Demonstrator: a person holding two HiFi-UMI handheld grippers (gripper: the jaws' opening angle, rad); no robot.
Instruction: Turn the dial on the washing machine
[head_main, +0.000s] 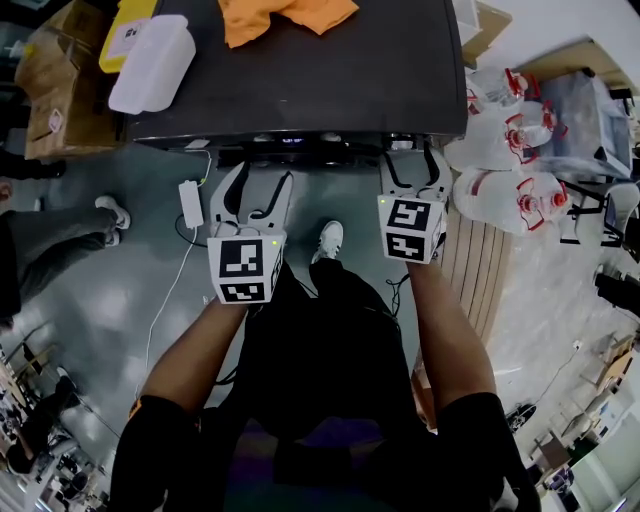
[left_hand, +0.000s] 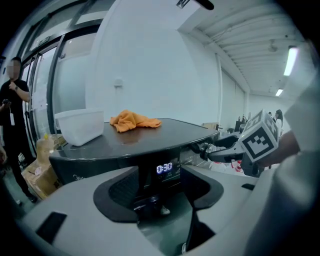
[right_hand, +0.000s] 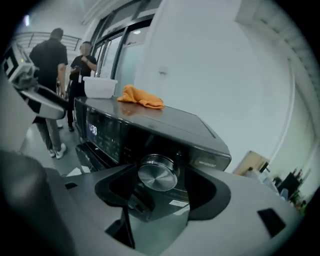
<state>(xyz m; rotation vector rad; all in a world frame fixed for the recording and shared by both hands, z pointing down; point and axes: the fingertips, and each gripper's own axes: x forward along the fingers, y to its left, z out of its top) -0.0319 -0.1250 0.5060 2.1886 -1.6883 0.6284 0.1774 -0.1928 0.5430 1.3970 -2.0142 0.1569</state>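
The dark washing machine (head_main: 300, 80) stands in front of me, with its lit display (left_hand: 164, 168) reading 0:30. Its round metal dial (right_hand: 157, 172) sits on the front panel, right of the display. My right gripper (right_hand: 162, 192) is at the dial: the knob lies between the wide-apart jaws, with a gap showing on both sides. In the head view the right gripper (head_main: 413, 160) reaches under the machine's front edge. My left gripper (head_main: 258, 178) hangs open before the display with nothing between its fingers, and shows in its own view too (left_hand: 159, 187).
On the machine's top lie a white plastic tub (head_main: 152, 62) and an orange cloth (head_main: 285, 15). Cardboard boxes (head_main: 60, 95) stand to the left, plastic jugs (head_main: 505, 150) to the right. A power adapter (head_main: 191, 203) lies on the floor. People (right_hand: 50, 65) stand at the left.
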